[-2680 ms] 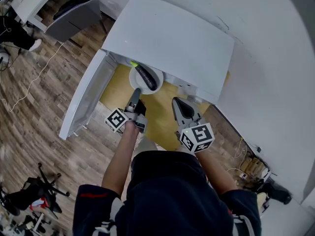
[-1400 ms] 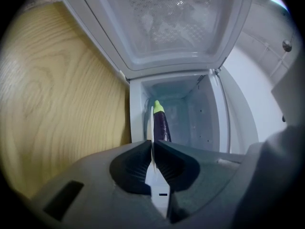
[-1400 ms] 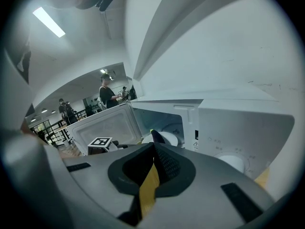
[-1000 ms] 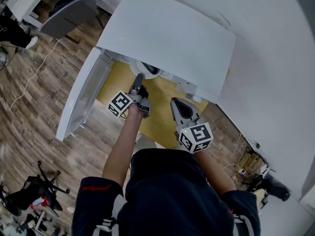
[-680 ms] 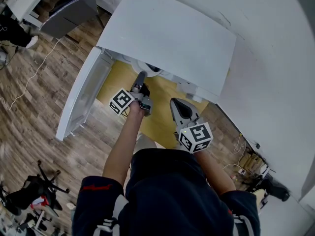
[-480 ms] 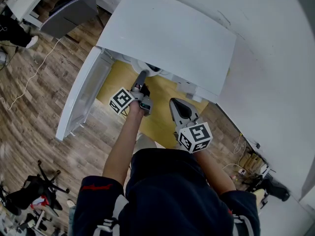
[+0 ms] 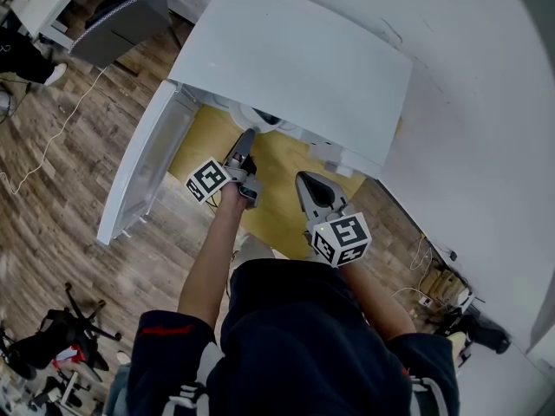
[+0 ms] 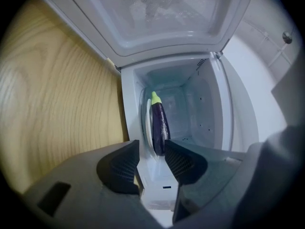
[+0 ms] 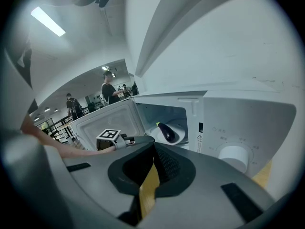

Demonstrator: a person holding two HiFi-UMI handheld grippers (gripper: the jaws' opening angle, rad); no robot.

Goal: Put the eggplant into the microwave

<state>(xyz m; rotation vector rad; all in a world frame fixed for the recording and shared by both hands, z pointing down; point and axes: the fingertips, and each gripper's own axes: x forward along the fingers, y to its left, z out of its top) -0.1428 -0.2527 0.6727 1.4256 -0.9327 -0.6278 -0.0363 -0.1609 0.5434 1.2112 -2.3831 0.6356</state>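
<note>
**Kid:** What's over on the left?

**Onlooker:** The wood floor [image 7: 61, 206]. Next to it is the microwave [image 7: 295, 59], with its door [image 7: 143, 172] swung wide open to the left. The microwave sits on a yellow wooden table [image 7: 277, 185].

**Kid:** Where is the eggplant?

**Onlooker:** The eggplant [image 8: 159, 125] is inside the microwave. It lies flat on a white plate [image 8: 145, 123].

**Kid:** Which way does it point?

**Onlooker:** Its green tip points to the back of the oven. Its fat dark end points to the open front. So its long side runs from front to back, a little slanted.

**Kid:** What is the left claw doing?

**Onlooker:** The left claw [image 7: 245, 141] is right at the open front, in front of the eggplant. Its jaws have just been opening and now stand apart. Nothing is between the pads. The eggplant is farther in, past them.

**Kid:** And the right claw?

**Onlooker:** The right claw [image 7: 305, 180] is over the table, near the microwave's front. Its jaws are together and hold nothing. Ahead of it is a round white knob [image 9: 232, 154] beside the opening.

**Kid:** What's farthest right?

**Onlooker:** A plain white wall [image 7: 486, 146].
</note>
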